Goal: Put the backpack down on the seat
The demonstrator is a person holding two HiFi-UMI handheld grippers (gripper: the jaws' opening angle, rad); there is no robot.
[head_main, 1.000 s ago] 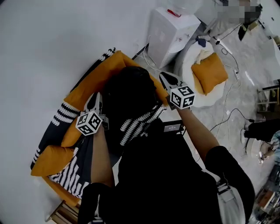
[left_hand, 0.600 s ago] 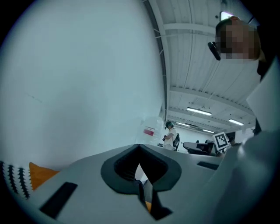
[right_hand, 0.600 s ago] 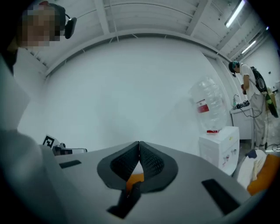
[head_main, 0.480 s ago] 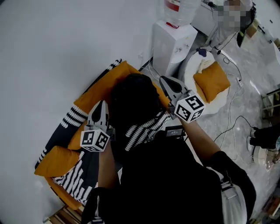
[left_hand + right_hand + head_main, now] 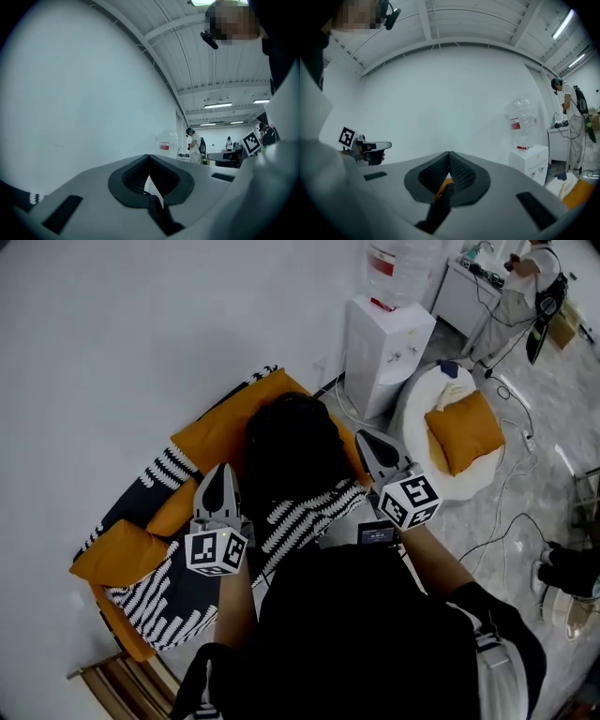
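Observation:
The black backpack [image 5: 286,451] rests on the orange seat [image 5: 225,427], leaning against its back cushion. My left gripper [image 5: 222,472] is at the backpack's left side and my right gripper [image 5: 362,439] at its right side. The jaws of both are closed. In the left gripper view a thin black strap [image 5: 157,213] runs out from between the left gripper's [image 5: 149,156] shut jaws. In the right gripper view a black strap [image 5: 439,206] likewise hangs from the right gripper's [image 5: 449,153] shut jaws, with orange showing behind it.
A black-and-white patterned blanket [image 5: 169,601] covers the seat's front, and an orange pillow [image 5: 117,554] lies at its left end. A white water dispenser [image 5: 389,338] stands behind the seat. To the right is a white round chair [image 5: 412,409] with an orange cushion [image 5: 464,427]. Cables [image 5: 497,531] trail over the floor.
Both grippers have drawn back from the backpack toward the person's body. The backpack stays on the seat.

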